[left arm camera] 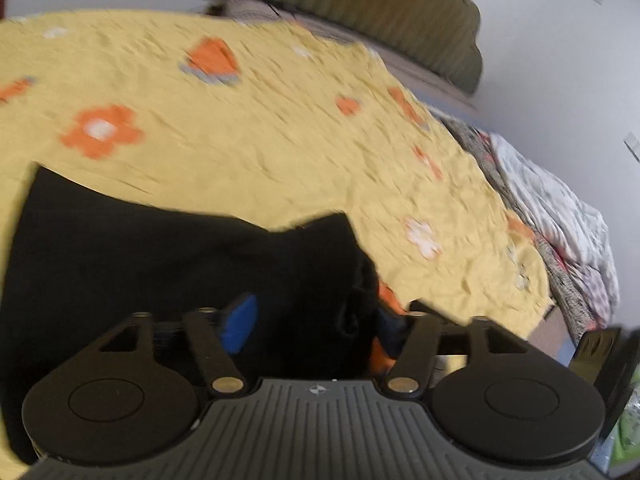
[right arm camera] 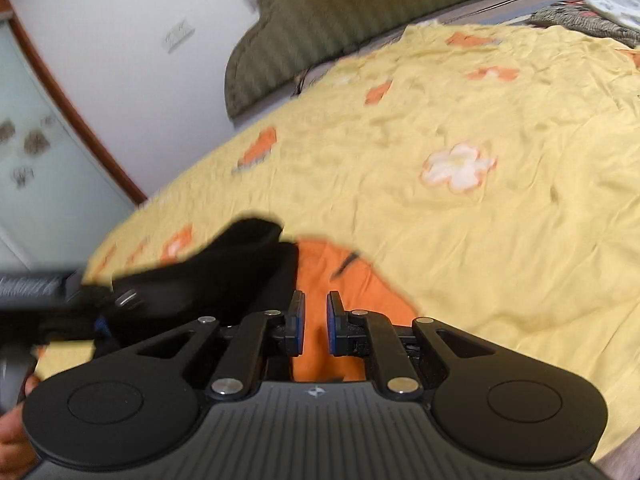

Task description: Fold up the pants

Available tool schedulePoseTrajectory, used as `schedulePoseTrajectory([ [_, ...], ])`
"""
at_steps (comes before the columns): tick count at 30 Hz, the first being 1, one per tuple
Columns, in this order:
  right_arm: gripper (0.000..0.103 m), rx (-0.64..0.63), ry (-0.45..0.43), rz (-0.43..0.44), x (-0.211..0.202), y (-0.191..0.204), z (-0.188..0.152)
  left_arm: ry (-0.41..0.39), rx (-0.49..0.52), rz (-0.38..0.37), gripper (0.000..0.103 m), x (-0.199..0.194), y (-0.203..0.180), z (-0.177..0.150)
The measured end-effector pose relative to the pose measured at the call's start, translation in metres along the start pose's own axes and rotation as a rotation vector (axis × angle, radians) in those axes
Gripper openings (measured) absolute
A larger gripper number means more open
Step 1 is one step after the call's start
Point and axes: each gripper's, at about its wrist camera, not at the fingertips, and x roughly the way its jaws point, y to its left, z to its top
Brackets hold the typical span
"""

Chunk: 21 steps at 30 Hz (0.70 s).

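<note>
- The left gripper (left arm camera: 316,320) points steeply down over the black pants (left arm camera: 160,256); its fingers stand spread wide, one blue pad (left arm camera: 240,322) clear on one side, the other half hidden in dark cloth. Fabric lies between them, but nothing seems pinched.
- The right gripper (right arm camera: 315,322) tilts down less steeply, its pads (right arm camera: 298,320) drawn nearly together with only a thin gap, and nothing held; an orange patch shows through the gap.
- In the right wrist view, the other gripper's body crosses the left edge, just beside a raised black lobe of the pants (right arm camera: 240,256).
- The pants lie near the close edge of the yellow flowered bedspread (left arm camera: 280,120), a broad flat dark shape with one bunched corner. They look at least partly folded; whether more folds remain I cannot tell, and the bunched end likely needs smoothing.
- Beyond: a striped olive pillow (right arm camera: 360,12) at the head, and crumpled bedding (left arm camera: 560,216) at the far side.
</note>
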Motion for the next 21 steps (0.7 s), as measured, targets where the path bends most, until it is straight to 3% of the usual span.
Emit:
schedulePoseTrajectory([
  [1,0.017,0.024,0.0,0.04,0.001,-0.002,0.006,-0.012,-0.003,0.004,0.072,-0.009,0.005,0.001],
  [2,0.031,0.054,0.0,0.082,0.003,-0.004,0.011,-0.019,-0.003,-0.005,0.072,-0.017,0.009,0.002],
  [3,0.056,0.085,-0.002,0.118,0.005,-0.005,0.016,-0.025,-0.008,-0.033,0.074,-0.027,0.014,0.004],
  [5,0.082,0.094,-0.018,0.171,0.012,0.001,0.025,-0.052,-0.025,-0.058,0.076,-0.044,0.024,0.007],
  [11,0.082,-0.072,-0.062,0.115,0.024,0.037,0.044,-0.133,-0.046,0.1,0.085,-0.071,0.059,0.016],
  [15,0.082,-0.08,0.045,0.095,0.051,0.036,0.045,-0.104,-0.097,0.185,0.085,-0.064,0.094,0.022],
  [19,0.078,-0.074,0.151,0.157,0.081,0.036,0.042,-0.098,-0.148,0.244,0.085,-0.056,0.118,0.024],
  [20,0.059,-0.068,0.173,0.18,0.087,0.036,0.042,-0.098,-0.158,0.244,0.085,-0.055,0.121,0.024],
  [21,0.032,-0.063,0.2,0.178,0.094,0.038,0.042,-0.1,-0.163,0.24,0.085,-0.057,0.124,0.022],
])
